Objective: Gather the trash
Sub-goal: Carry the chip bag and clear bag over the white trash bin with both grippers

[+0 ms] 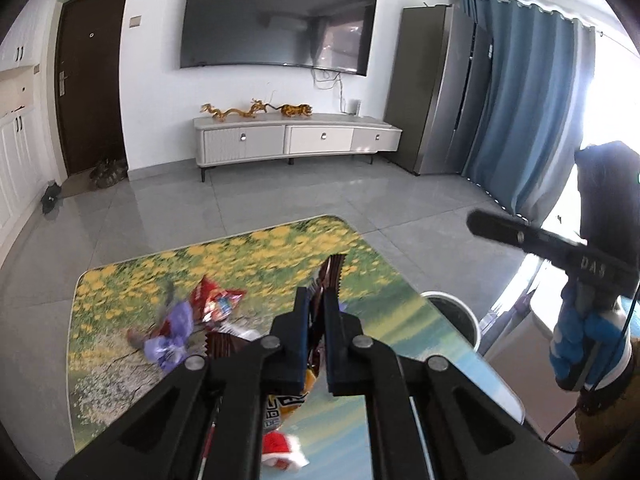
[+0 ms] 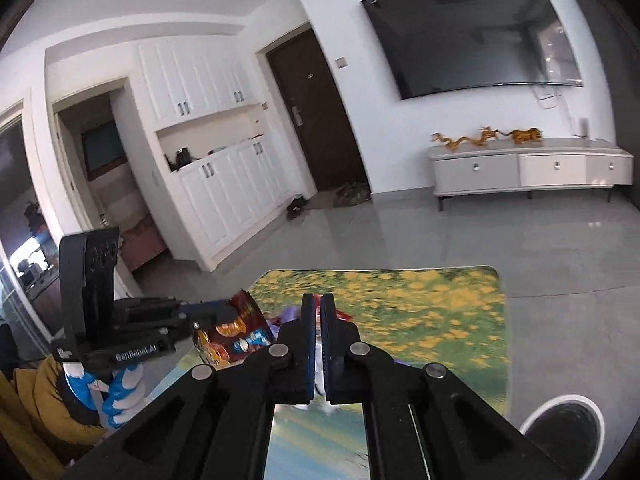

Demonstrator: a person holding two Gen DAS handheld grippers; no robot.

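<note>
The tabletop (image 1: 280,248) carries a printed scene of yellow flowers on green, fading to pale blue near the cameras; it stands on a grey tiled floor (image 1: 168,208) facing a wall-mounted television (image 1: 276,20) and a low white media cabinet (image 1: 296,136). A white-rimmed trash bin (image 2: 560,436) with a dark inside stands on the floor just beside the tabletop's corner; its lower part is cut off in both views.

The left gripper (image 1: 316,312) is clamped on a dark brown snack wrapper (image 1: 332,276) with a serrated top edge, held upright above the tabletop; from the right wrist view the same wrapper (image 2: 236,328) shows a glossy face printed with gold and blue sweets. The right gripper (image 2: 318,320) has its fingers drawn nearly together with a white scrap showing in the narrow gap; whether it pinches that scrap I cannot tell.

Loose trash lies near the tabletop's middle: a red crinkled packet (image 1: 218,300), a crumpled purple wrapper (image 1: 172,336) touching it, and a red-and-white piece (image 1: 284,452) partly hidden beneath the left gripper's linkage; all are blurred, so their print is unreadable. A yellow-and-black printed packet (image 1: 284,404) is mostly hidden behind the fingers.
</note>
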